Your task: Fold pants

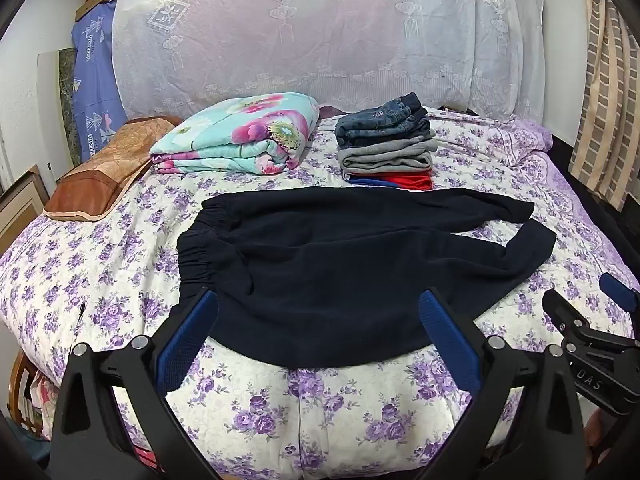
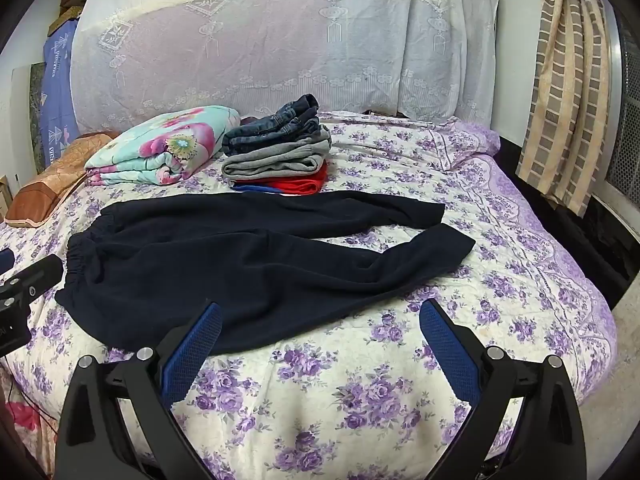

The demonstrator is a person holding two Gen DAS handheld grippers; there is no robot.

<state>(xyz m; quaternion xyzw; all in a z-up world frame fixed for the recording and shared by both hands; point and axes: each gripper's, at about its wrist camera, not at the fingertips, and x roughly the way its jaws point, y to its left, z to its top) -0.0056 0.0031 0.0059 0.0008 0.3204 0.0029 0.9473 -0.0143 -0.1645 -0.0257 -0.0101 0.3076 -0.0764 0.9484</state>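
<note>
On the bed, seen from the left wrist, dark navy pants lie spread flat, waistband to the left, legs running right; the left gripper hangs over their near edge, fingers wide apart, holding nothing — a stack of folded clothes sits beyond. From the right wrist, the right gripper is likewise spread wide and empty — just short of the pants' near hem.

Home bedroom: floral-quilted bed, pillow
</note>
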